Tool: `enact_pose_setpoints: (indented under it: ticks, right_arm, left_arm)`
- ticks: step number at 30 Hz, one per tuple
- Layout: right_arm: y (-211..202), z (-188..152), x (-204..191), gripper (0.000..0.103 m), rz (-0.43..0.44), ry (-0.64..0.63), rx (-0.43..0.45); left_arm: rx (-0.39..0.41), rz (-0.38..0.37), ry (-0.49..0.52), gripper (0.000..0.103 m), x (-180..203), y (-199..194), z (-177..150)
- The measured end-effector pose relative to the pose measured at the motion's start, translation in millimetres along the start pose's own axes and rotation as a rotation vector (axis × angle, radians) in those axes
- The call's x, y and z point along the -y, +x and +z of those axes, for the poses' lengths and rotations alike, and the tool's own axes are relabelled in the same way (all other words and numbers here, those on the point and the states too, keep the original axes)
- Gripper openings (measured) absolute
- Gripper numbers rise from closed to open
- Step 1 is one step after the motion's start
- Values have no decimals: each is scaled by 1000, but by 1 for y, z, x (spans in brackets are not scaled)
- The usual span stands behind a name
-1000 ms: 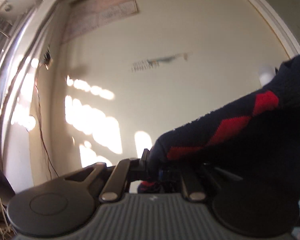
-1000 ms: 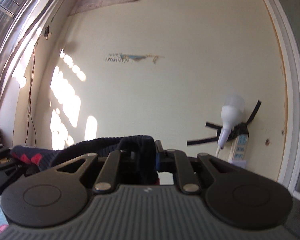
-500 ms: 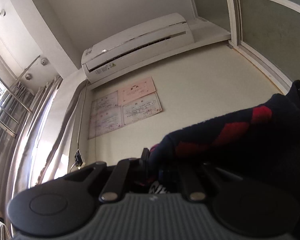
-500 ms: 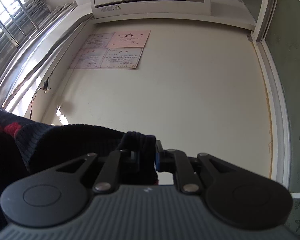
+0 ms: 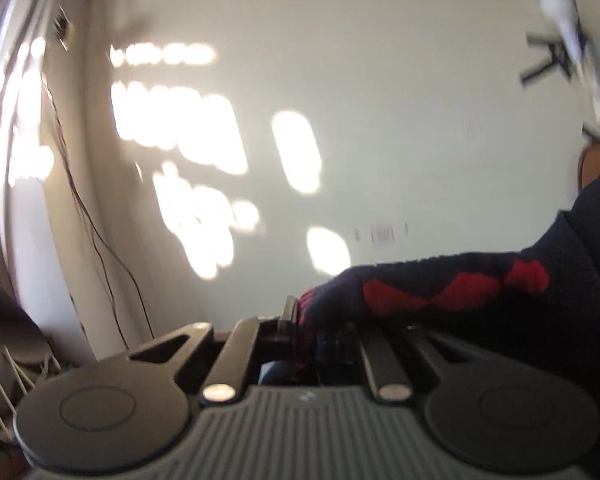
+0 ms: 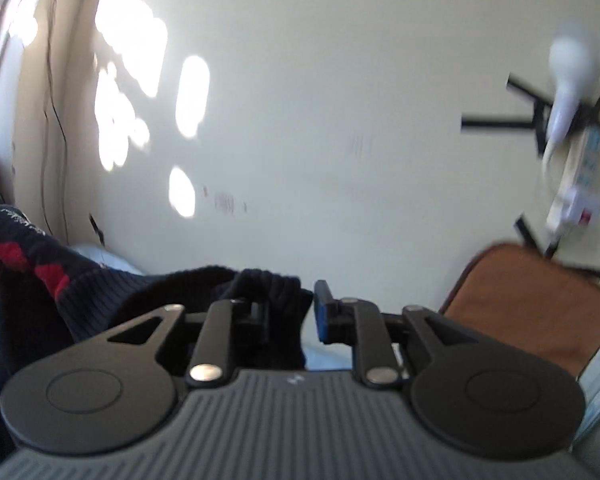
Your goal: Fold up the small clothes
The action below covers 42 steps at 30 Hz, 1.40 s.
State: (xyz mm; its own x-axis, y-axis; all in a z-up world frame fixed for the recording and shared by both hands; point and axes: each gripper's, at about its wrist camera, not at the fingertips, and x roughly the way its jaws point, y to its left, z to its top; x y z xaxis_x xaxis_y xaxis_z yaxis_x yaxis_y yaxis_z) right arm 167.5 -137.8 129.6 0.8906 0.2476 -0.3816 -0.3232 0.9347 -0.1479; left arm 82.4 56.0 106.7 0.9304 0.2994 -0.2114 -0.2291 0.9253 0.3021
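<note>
The navy-and-red knit garment (image 5: pixel 452 292) hangs stretched between both tools, above pale blue bedding (image 6: pixel 112 258). The left tool (image 5: pixel 300 320), angled slightly downward, is clamped on one end. The right tool (image 6: pixel 310 312), its jaws just having been opening, has cloth against the left finger only.

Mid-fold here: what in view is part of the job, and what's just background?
Job: navy and red knit garment; left gripper, shut on it; right gripper, jaws just opening, fabric between them.
Background: power strip; brown cushion; wall wire.
</note>
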Motion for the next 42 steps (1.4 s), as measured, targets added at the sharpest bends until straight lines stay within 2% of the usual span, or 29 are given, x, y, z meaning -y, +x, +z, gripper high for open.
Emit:
enact_pose_setpoints:
  ticks: [1,2,3,4,7,8,10,12,14,18,20,21,22,23,26,28,30,33,34,35,36,38,40,42]
  right_arm:
    - [21,-16,-3,41,-19,9,-76]
    - [33,-30,-2,41,-12,35,-145]
    - [37,-44,0,41,6,70,-185]
    - [32,-55,3,41,25,94,-196]
    - [-11,-84,8,45,72,98,-189]
    - [-30,-91,8,46,98,84,-184]
    - [-64,-108,2,54,141,42,-185]
    - [-91,-126,-6,58,179,22,-194]
    - [-106,-144,-15,59,201,5,-225]
    - [-115,-170,-26,59,185,-10,-319]
    - [-114,-179,-25,57,160,-15,-371]
    - [-114,-179,-21,44,146,-13,-384]
    - [-114,-177,-13,16,148,9,-390]
    - [-114,-170,-3,11,136,36,-390]
    - [-123,-137,35,10,-26,45,-295]
    - [-124,-113,65,10,-173,44,-236]
    - [-111,-101,97,13,-297,44,-233]
    - [-65,-113,141,50,-474,77,-350]
    - [-53,-119,149,50,-498,105,-393]
    - [-43,-124,155,49,-498,157,-422]
    - [-41,-125,155,49,-462,202,-405]
    - [-43,-118,138,49,-335,233,-325]
    - [-41,-104,109,50,-202,190,-263]
    - [-26,-86,81,50,-74,134,-242]
  left_arm:
    - [-100,-15,9,8,10,29,-17]
    - [-202,-37,8,8,18,55,-35]
    - [-274,-54,1,8,24,76,-51]
    - [-309,-57,7,7,30,88,-64]
    - [-321,-67,38,8,42,103,-89]
    - [-329,-81,39,8,42,106,-89]
    - [-317,-82,36,10,40,109,-92]
    - [-340,-95,35,10,39,116,-90]
    - [-346,-99,29,10,38,118,-91]
    - [-343,-98,40,11,41,111,-89]
    - [-344,-99,43,11,41,110,-88]
    - [-345,-101,42,11,41,110,-88]
    - [-346,-102,40,11,40,111,-88]
    - [-347,-103,35,11,39,111,-88]
    - [-351,-101,26,10,39,112,-88]
    - [-354,-96,25,10,40,113,-89]
    - [-357,-92,31,10,41,113,-89]
    - [-365,-89,42,11,43,114,-90]
    - [-367,-92,42,11,43,114,-91]
    - [-366,-95,41,11,43,114,-91]
    - [-367,-99,37,11,42,113,-91]
    - [-369,-120,25,11,38,112,-90]
    - [-364,-172,-13,13,32,107,-82]
    - [-336,-234,-35,18,28,98,-69]
